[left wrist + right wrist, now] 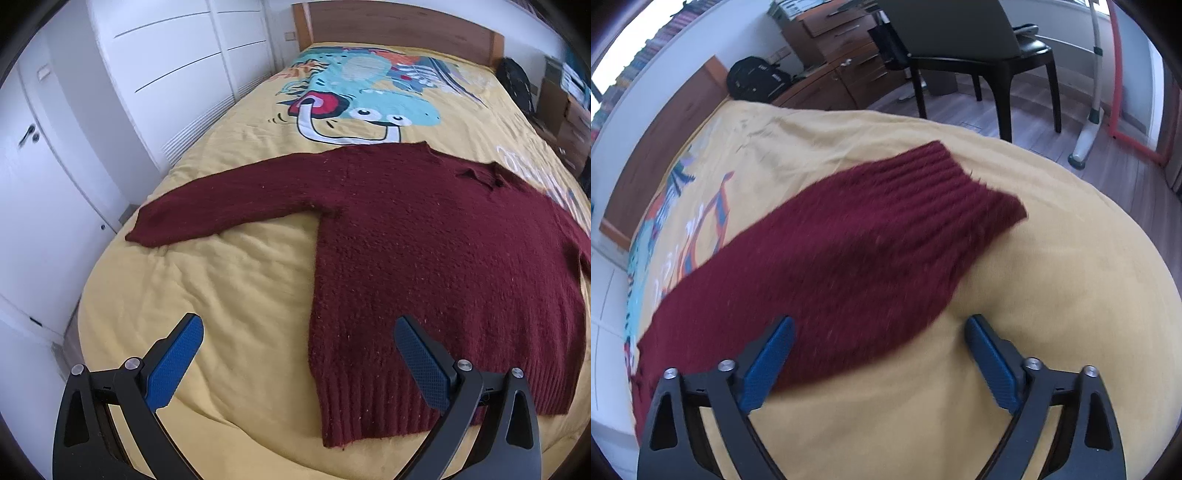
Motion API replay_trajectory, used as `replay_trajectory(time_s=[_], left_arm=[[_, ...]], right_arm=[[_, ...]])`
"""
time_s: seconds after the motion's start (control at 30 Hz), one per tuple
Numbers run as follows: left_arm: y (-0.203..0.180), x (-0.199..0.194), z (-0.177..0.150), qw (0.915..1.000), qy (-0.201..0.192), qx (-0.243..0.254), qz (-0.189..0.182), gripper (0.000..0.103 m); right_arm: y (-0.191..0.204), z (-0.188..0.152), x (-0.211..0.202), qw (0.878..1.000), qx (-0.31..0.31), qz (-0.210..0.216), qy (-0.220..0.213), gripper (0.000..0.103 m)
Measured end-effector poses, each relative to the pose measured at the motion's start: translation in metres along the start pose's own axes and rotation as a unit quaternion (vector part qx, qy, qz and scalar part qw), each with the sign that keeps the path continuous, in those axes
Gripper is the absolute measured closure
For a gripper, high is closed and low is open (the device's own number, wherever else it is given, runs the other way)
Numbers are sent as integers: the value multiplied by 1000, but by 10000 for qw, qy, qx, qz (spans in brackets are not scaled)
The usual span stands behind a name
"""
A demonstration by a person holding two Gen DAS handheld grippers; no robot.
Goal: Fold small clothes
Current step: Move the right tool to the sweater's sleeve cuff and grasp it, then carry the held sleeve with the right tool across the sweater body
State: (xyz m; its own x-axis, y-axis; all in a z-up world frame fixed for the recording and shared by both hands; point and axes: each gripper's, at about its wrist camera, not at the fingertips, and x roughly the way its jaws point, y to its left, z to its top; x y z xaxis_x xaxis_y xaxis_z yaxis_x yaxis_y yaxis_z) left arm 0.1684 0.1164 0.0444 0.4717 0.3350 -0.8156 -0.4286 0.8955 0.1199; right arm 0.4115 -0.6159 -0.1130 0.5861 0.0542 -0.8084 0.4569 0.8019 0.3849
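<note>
At the bottom of each view we see blue textured pads on black tongs, the left gripper and right gripper both spread apart and empty. Just beyond lies the nubby maroon knit sweater, flat on the yellow bedspread. Only the right view shows its ribbed cuff and a dark chair.

Lay flat on the bed: a dark red, fuzzy knitted wool sweater, ribbed at hem and cuff. Beneath it, a matt yellow cotton-like bedcover, softly creased. Showed textured blue pads on matt black plastic gripper arms with shiny metal pins. Behind, a smooth brown wooden headboard.
</note>
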Motion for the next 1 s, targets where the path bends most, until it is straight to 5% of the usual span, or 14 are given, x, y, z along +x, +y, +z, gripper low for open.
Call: replay_trajectory(time_s=[0.23, 0.3, 0.37, 0.7, 1.0], left_arm=[[16, 8, 2, 9992, 14, -387, 129, 1], [18, 10, 2, 9990, 65, -434, 109, 1], [20, 12, 1, 9988, 110, -480, 54, 1], [24, 8, 0, 9985, -27, -519, -187, 1], [38, 4, 0, 9973, -109, -615, -384, 1]], right_arm=[[-17, 25, 8, 9991, 414, 17, -73, 51], [-18, 30, 9, 9990, 443, -1, -73, 77], [-18, 34, 9, 9987, 488, 92, -55, 85], [29, 46, -10, 9995, -92, 284, -137, 88], [113, 39, -25, 9947, -649, 799, 77, 89]])
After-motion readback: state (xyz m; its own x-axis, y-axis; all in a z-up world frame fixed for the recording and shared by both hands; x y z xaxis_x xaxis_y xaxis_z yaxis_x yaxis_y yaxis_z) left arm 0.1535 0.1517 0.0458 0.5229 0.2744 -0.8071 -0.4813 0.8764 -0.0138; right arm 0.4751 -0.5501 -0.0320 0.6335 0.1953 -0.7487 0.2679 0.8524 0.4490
